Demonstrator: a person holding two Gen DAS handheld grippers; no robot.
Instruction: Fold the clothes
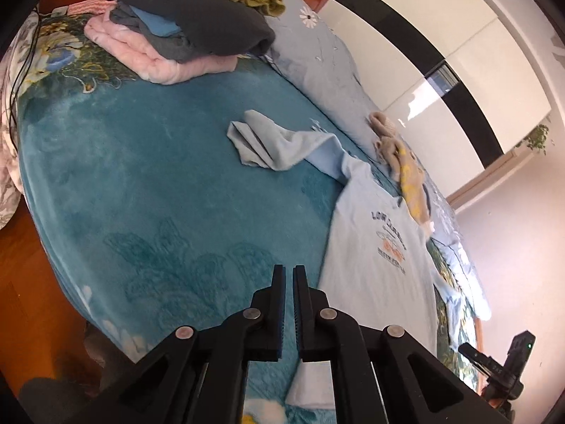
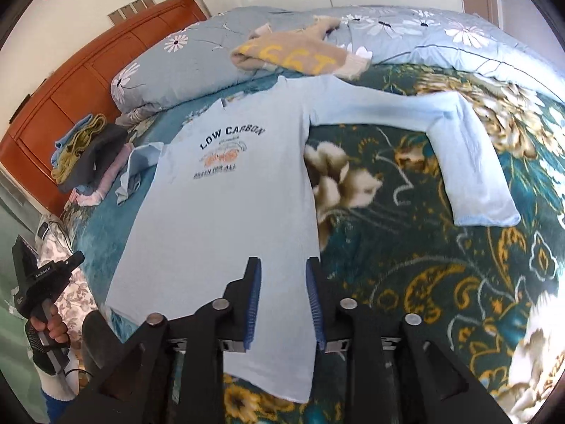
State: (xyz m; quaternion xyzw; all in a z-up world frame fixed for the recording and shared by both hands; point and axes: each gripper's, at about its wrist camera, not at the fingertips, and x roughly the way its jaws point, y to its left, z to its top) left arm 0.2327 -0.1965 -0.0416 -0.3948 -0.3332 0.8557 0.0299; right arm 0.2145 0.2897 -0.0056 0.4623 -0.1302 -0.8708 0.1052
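Observation:
A light blue long-sleeved shirt point(image 2: 226, 212) printed "LOW CARBON" lies face up on the bed, collar toward the far side. Its right sleeve point(image 2: 469, 162) is spread out and bent toward me. Its left sleeve point(image 1: 275, 145) lies crumpled on the teal blanket. My right gripper point(image 2: 284, 265) is open over the shirt's lower right side, and its pads press on nothing. My left gripper point(image 1: 289, 272) is shut and empty, hanging over bare blanket left of the shirt point(image 1: 370, 265).
Folded clothes point(image 1: 183, 24) are stacked at the blanket's far end near the wooden headboard point(image 2: 88, 70). A beige sweater point(image 2: 300, 53) with yellow figures rests on the daisy duvet point(image 2: 212, 56) behind the collar. The teal floral blanket point(image 1: 159, 176) covers the bed. White wardrobe doors point(image 1: 441, 35) stand beyond.

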